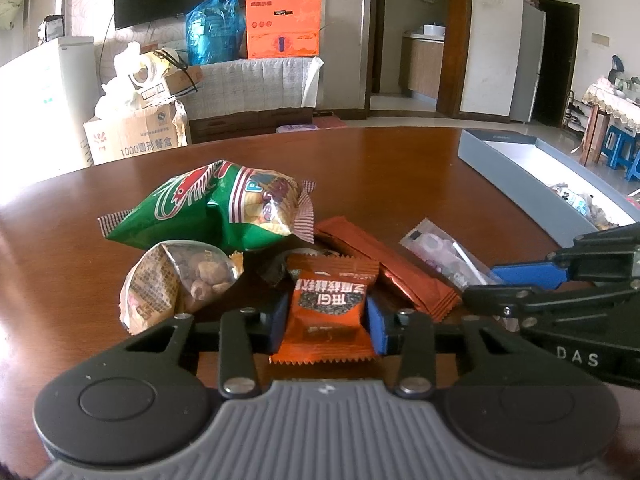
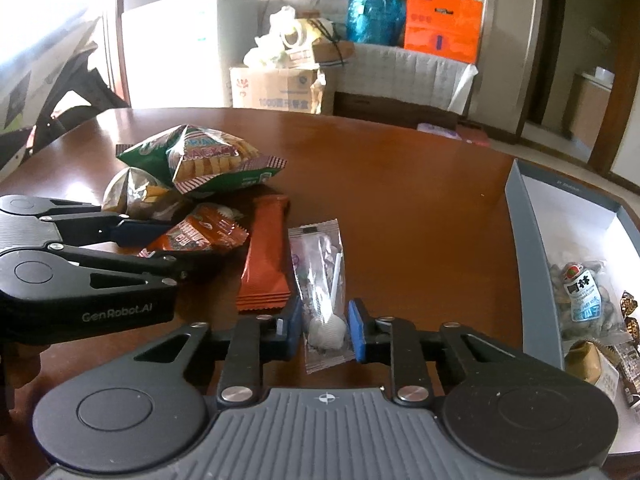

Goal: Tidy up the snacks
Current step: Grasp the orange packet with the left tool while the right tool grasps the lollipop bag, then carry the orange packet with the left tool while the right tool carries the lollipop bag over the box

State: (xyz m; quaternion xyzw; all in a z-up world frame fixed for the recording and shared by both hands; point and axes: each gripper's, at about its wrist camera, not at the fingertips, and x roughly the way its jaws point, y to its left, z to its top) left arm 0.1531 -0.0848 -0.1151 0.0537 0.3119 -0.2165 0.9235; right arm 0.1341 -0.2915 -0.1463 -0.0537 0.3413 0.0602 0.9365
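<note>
Snacks lie in a pile on the brown table. My left gripper has its blue pads against both sides of a small orange packet, which also shows in the right wrist view. My right gripper straddles a clear lollipop packet with small gaps at both pads; that packet also shows in the left wrist view. A green chip bag, a nut packet and a long brown bar lie close by.
A grey box with a white inside stands at the right of the table and holds several wrapped snacks. Behind the table are cardboard boxes, a white fridge and a covered cabinet.
</note>
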